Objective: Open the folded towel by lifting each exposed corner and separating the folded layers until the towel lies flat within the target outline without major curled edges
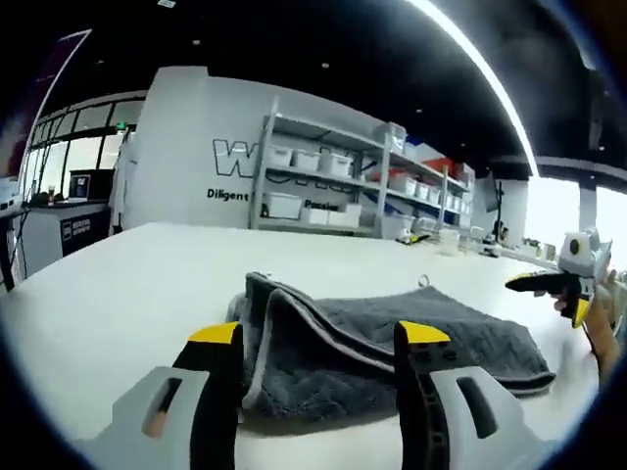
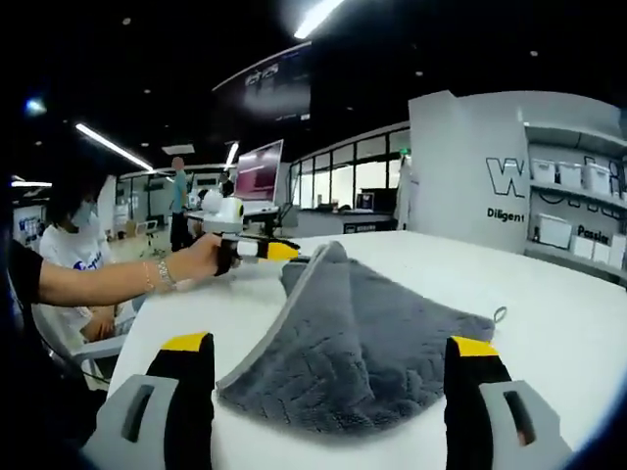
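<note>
I am in a large, dim workshop with strip lights overhead, a white wall with lettering and metal shelves [image 1: 338,186] stacked with white bins behind a broad white table [image 1: 118,294]. The grey towel [image 1: 392,343] lies on that table, still folded, its upper layer raised into a ridge along the pale-edged fold. In the left gripper view my left hand-held gripper [image 1: 318,338] hangs just short of the towel's near edge with its yellow-tipped jaws spread wide and nothing between them. In the right gripper view my right hand-held gripper [image 2: 328,348] stands likewise open in front of the towel [image 2: 362,343], jaws well apart and empty. There the left hand-held gripper [image 2: 279,252] comes in from the left with my hand [image 2: 196,259] on it, its yellow tip at the towel's raised far corner. I cannot tell whether it touches the cloth.
</note>
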Motion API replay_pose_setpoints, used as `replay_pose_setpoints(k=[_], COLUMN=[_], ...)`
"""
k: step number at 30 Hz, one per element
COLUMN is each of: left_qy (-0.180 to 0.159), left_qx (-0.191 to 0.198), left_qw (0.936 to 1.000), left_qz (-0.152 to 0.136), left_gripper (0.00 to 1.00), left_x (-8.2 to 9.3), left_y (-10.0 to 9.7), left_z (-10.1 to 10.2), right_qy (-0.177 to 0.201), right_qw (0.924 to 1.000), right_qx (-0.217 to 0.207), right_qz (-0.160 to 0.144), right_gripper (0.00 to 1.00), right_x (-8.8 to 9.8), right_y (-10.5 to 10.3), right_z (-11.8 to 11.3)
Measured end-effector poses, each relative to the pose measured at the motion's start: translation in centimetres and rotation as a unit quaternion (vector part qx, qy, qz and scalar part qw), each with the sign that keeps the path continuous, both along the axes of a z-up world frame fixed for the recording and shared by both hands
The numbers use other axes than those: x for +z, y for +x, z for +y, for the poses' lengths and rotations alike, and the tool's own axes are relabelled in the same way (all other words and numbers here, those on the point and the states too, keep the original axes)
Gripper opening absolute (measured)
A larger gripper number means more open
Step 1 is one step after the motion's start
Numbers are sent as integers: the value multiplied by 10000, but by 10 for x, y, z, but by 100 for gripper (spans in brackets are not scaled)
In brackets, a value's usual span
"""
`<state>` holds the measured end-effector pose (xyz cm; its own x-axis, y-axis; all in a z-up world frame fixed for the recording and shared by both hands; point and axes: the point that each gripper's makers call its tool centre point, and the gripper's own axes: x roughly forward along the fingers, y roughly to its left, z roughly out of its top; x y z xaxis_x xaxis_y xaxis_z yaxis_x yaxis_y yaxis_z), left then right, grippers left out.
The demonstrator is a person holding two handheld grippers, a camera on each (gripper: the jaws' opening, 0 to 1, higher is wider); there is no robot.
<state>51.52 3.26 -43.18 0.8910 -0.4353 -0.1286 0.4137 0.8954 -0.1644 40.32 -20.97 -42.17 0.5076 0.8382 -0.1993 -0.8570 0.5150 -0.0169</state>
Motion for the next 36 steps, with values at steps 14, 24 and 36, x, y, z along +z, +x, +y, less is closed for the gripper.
replay_pose_setpoints(k=[14,24,36], left_qy=[-186,191,930], left_qx=[270,404,340], left_qw=[9993,9988,9949], left_qz=[192,185,167], left_gripper=[32,11,4], left_x=[-2,-8,-1], left_y=[33,44,17], left_z=[-9,-10,-9], right_qy=[231,-15,-174], right_qw=[9997,10000,9998], right_qx=[115,71,37], right_qz=[44,-7,0], right_gripper=[99,99,99], right_x=[8,0,-7], right_y=[-6,-10,-12], right_z=[3,4,3])
